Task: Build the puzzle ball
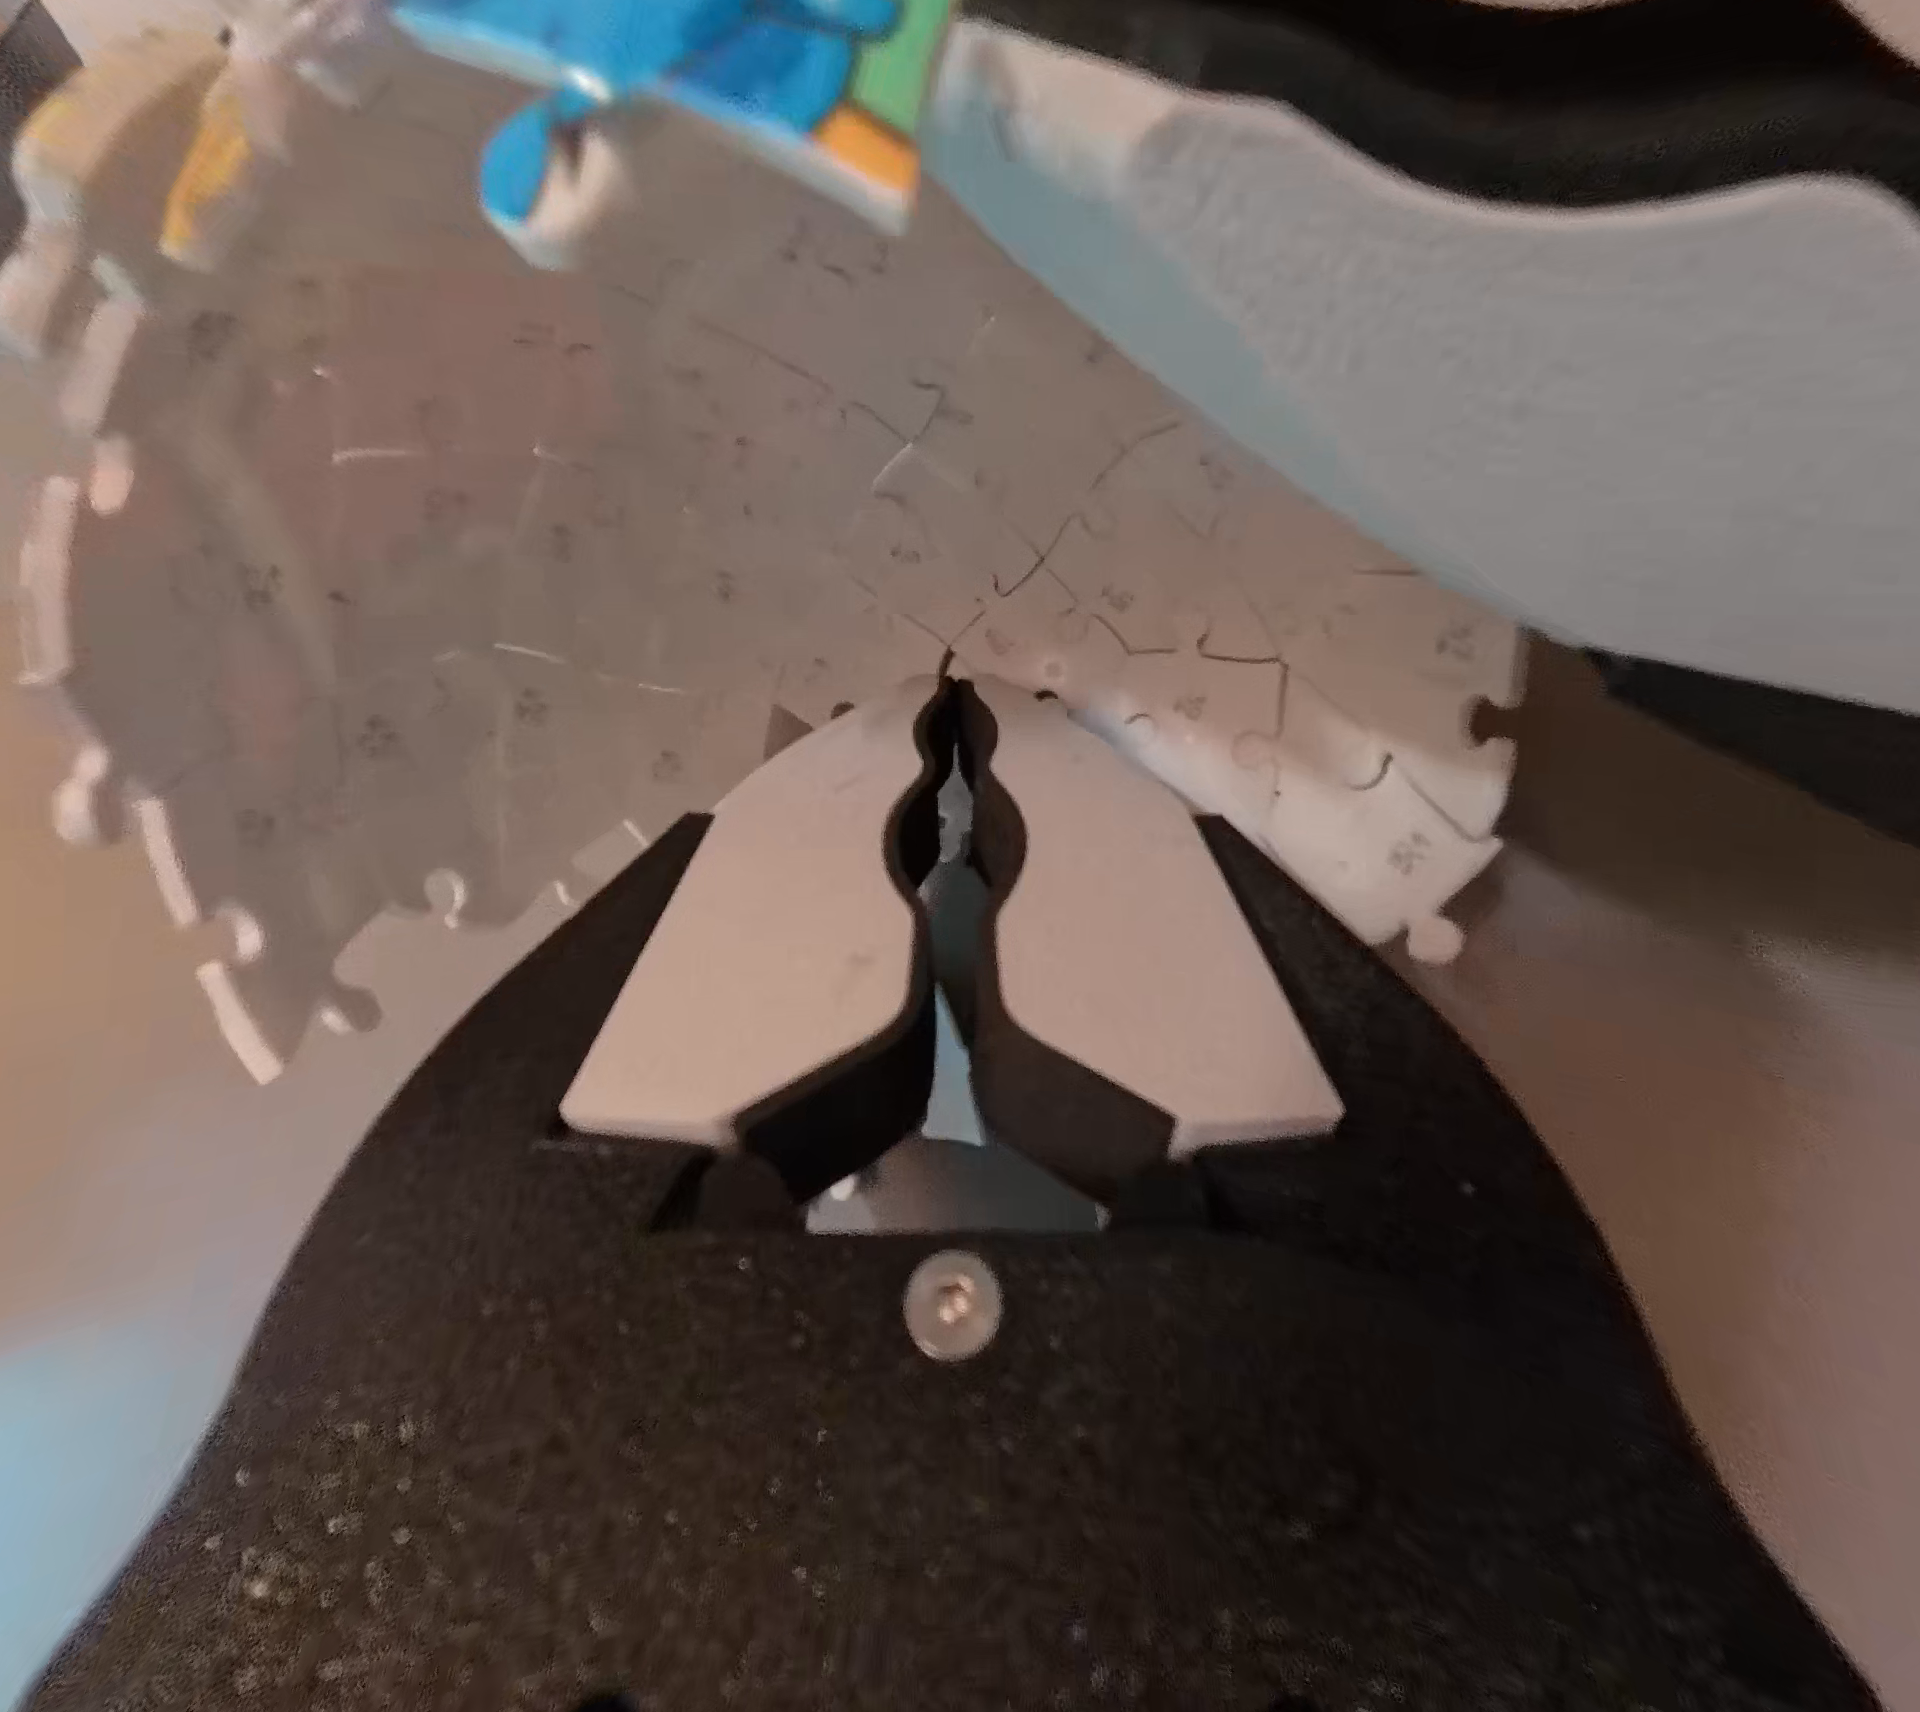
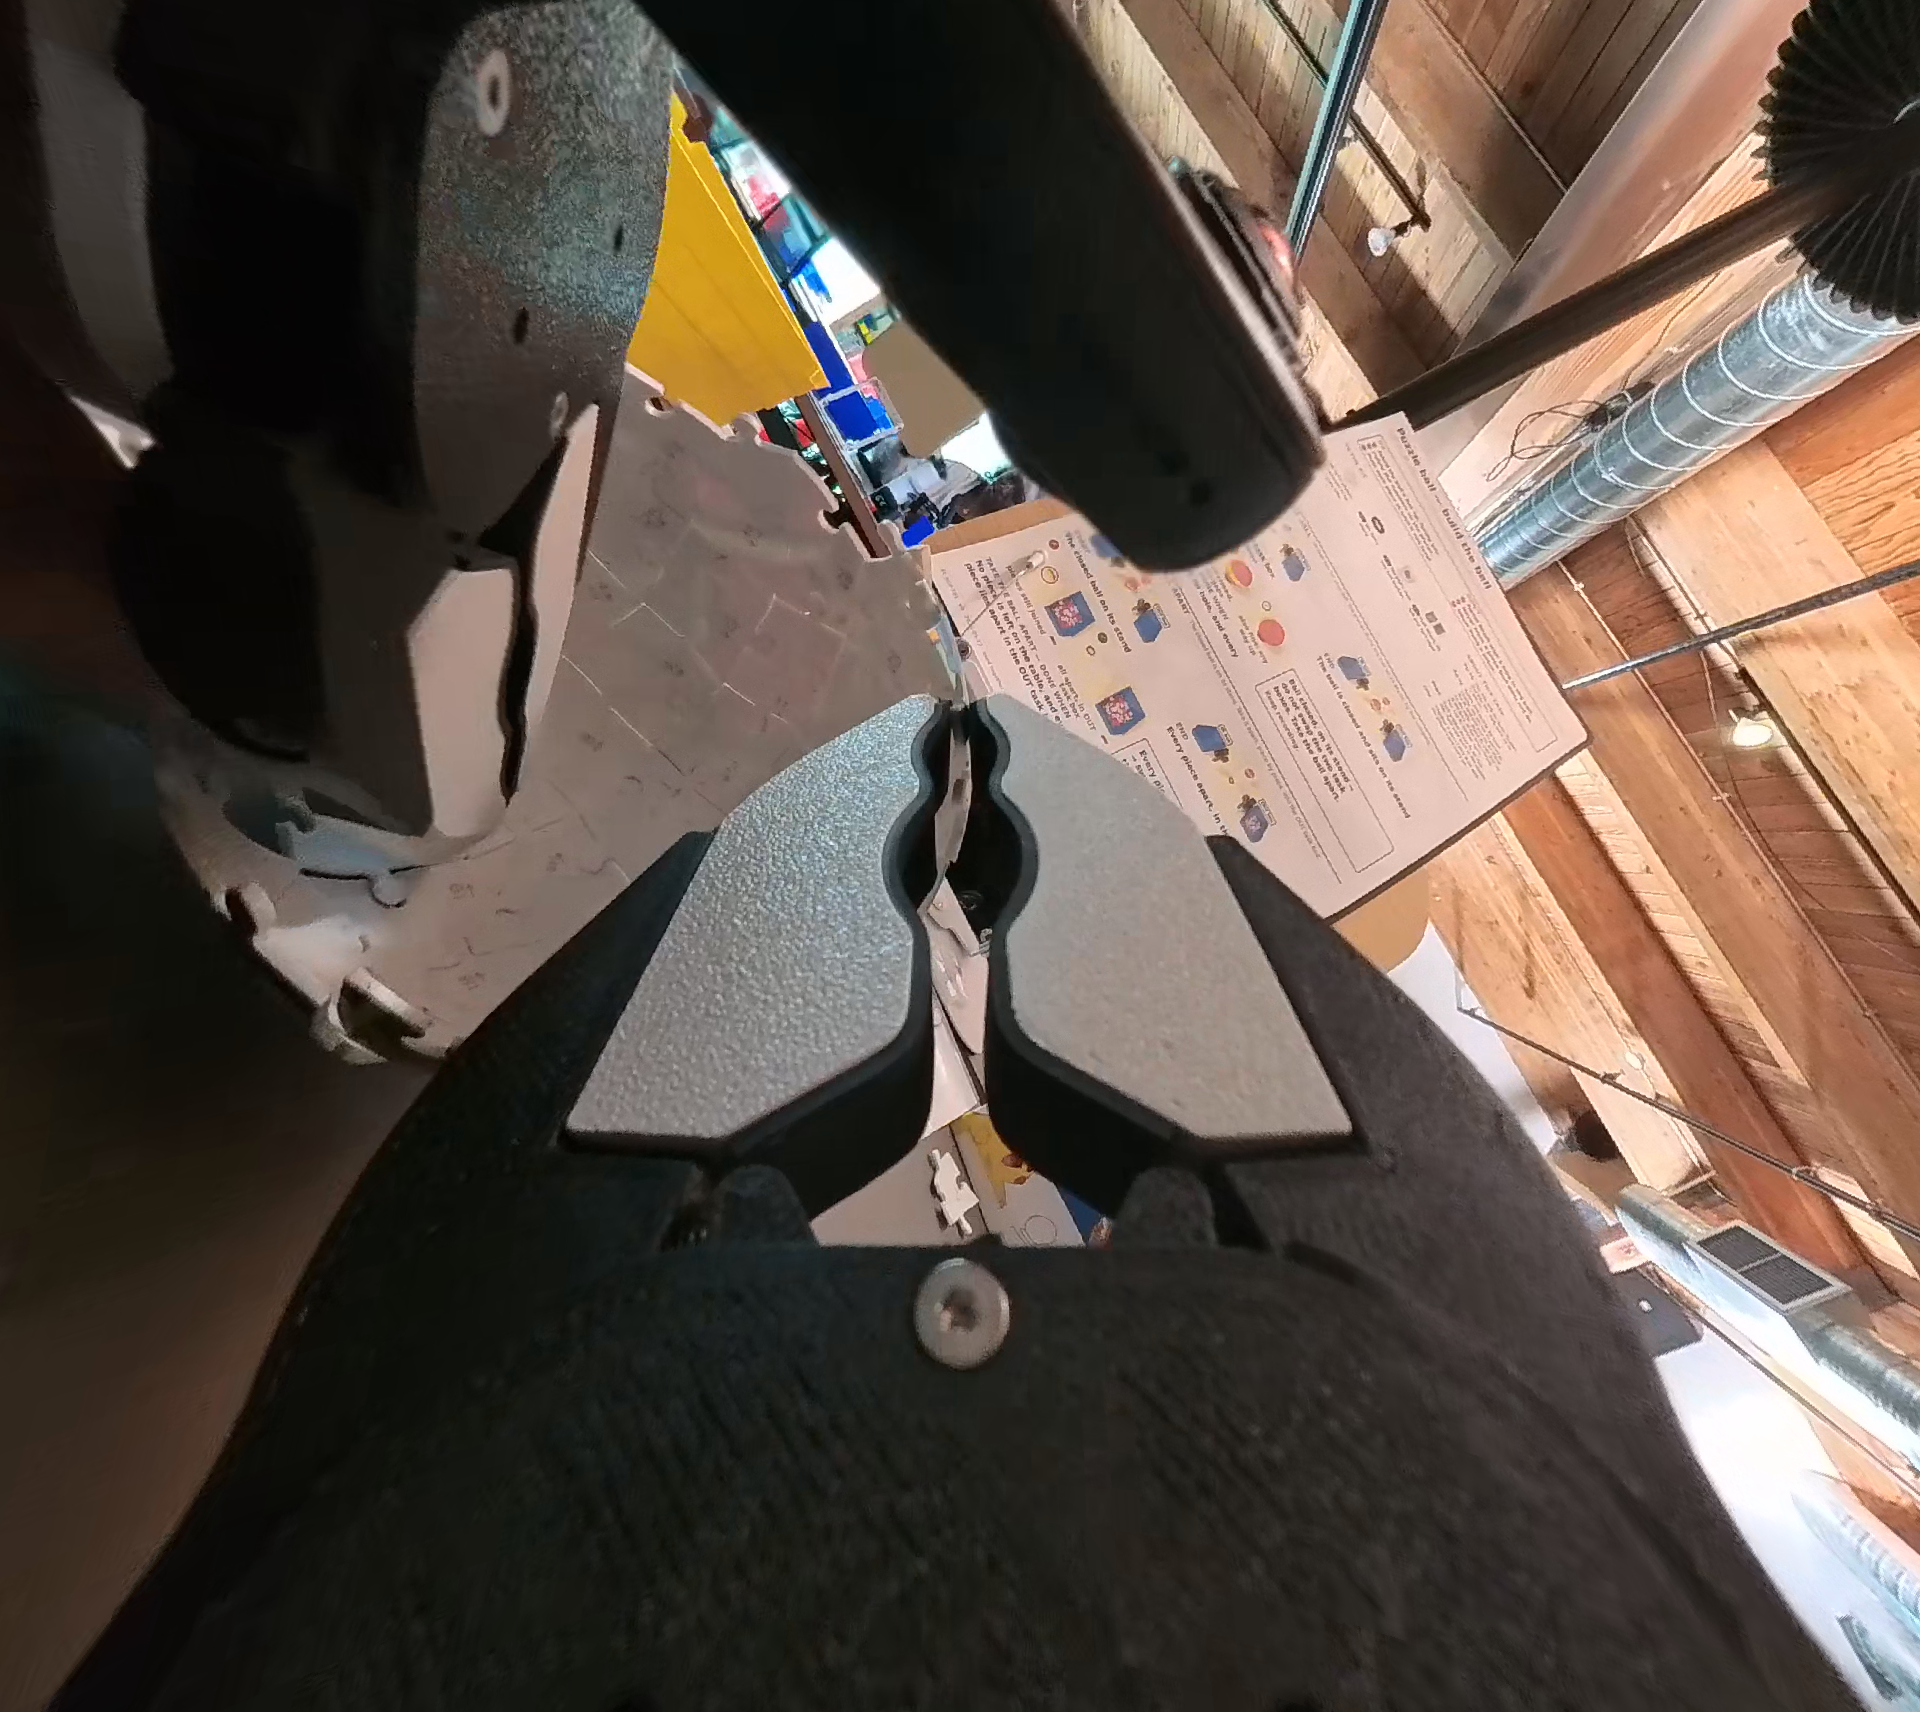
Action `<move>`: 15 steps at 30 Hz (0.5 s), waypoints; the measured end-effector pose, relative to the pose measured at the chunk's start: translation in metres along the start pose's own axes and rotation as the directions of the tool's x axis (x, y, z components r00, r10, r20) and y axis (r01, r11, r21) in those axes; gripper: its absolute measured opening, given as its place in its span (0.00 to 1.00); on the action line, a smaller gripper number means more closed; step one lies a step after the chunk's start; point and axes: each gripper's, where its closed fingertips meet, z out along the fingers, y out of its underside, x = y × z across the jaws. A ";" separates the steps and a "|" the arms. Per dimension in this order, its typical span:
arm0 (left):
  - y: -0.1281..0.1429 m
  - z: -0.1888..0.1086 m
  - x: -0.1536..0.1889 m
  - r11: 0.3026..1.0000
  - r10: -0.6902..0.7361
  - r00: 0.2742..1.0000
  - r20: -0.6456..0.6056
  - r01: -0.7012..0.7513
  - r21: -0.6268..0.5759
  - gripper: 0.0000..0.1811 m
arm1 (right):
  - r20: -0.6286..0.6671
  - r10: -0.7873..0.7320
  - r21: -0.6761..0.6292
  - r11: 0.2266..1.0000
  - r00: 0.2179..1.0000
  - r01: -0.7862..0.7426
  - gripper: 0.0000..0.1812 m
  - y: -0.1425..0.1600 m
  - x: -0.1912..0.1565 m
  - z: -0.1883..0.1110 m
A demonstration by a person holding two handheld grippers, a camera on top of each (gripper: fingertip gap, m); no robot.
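Note:
The half-built puzzle ball (image 1: 520, 571) is a curved shell that shows its grey numbered inner side. My left gripper (image 1: 951, 696) is shut on the shell's wall near the middle. A blue puzzle piece (image 1: 665, 0) with green and orange patches sits at the shell's upper rim, blurred. A pale finger (image 1: 1455, 374) of my right gripper reaches across to it. In the right wrist view my right gripper (image 2: 964, 712) is shut on a thin piece (image 2: 958, 789) seen edge-on beside the shell (image 2: 727, 623). The left gripper (image 2: 504, 789) is clamped on the shell at the left.
The left gripper's black handle (image 2: 987, 156) crosses the top of the right wrist view. A printed instruction sheet (image 2: 1299, 623) stands behind. A yellow bin (image 2: 717, 312) and blue bins are beyond the shell. Loose pieces (image 2: 956, 1184) show below the right jaws. Wooden boards and a duct (image 2: 1662, 415) fill the right. About 11 cm separates my left fingertips from my right.

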 end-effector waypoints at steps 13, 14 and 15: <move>-0.003 -0.017 -0.008 0.997 -0.012 1.000 0.013 0.011 0.082 0.00 | -0.001 -0.003 0.001 1.000 1.000 0.003 0.02 -0.001 0.000 0.000; 0.000 -0.018 -0.008 0.998 0.004 1.000 0.008 -0.005 0.069 0.00 | -0.001 -0.004 0.002 1.000 1.000 0.004 0.02 -0.001 0.000 0.000; 0.003 -0.018 -0.007 0.998 0.028 1.000 -0.001 -0.028 0.056 0.00 | 0.000 -0.005 0.002 1.000 1.000 0.005 0.02 -0.001 0.000 0.000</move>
